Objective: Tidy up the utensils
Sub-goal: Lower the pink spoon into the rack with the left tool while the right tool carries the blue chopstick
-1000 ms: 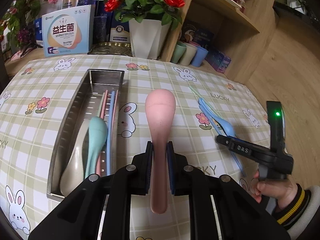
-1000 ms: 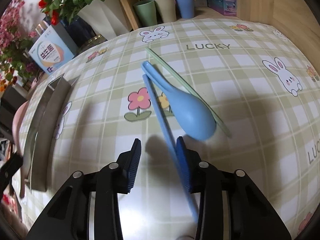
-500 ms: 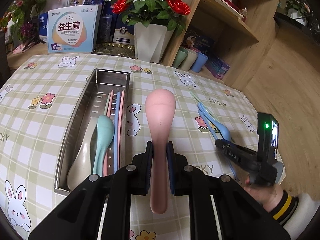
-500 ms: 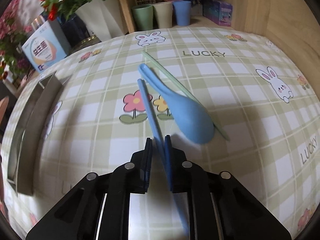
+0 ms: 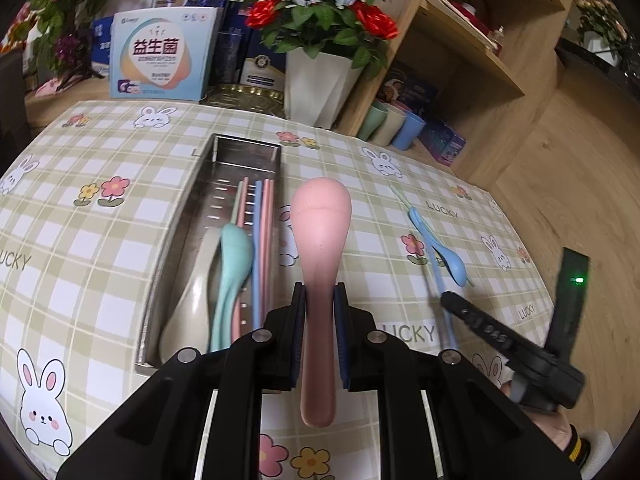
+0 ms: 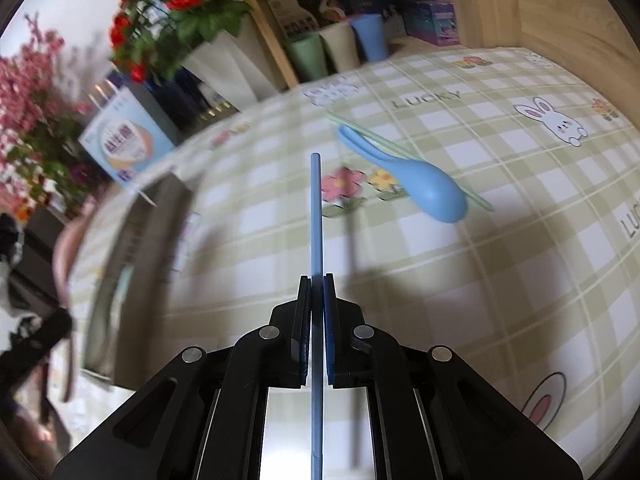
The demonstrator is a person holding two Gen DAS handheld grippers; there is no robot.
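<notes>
1. My left gripper [image 5: 320, 328] pinches the light, rigid pink spoon [image 5: 319, 248] mid-handle, bowl toward 12 o'clock, beside the steel tray [image 5: 168, 280].
2. My right gripper [image 6: 317, 320] clamps a thin, slippery blue chopstick [image 6: 316, 216] low on its shaft; the blue spoon [image 6: 432, 192] lies at 1 o'clock.

A: Left wrist view is pretty sharp. Soft, even daylight, no harsh glare, only a faint sheen on the steel tray [image 5: 208, 200]. Usual fisheye bend though: the tablecloth [image 5: 100, 240] bulges and the corners go black.

B: Right wrist view is worse. Whole left side smears with motion blur, the flowers [image 6: 168, 12] and box [image 6: 124, 144] are mush. The chopstick [image 6: 317, 216] stays crisp and throws a dark shadow stripe just to its right on the cloth.

A: The spoon [image 6: 424, 188] has a soft shadow under it too.
</notes>
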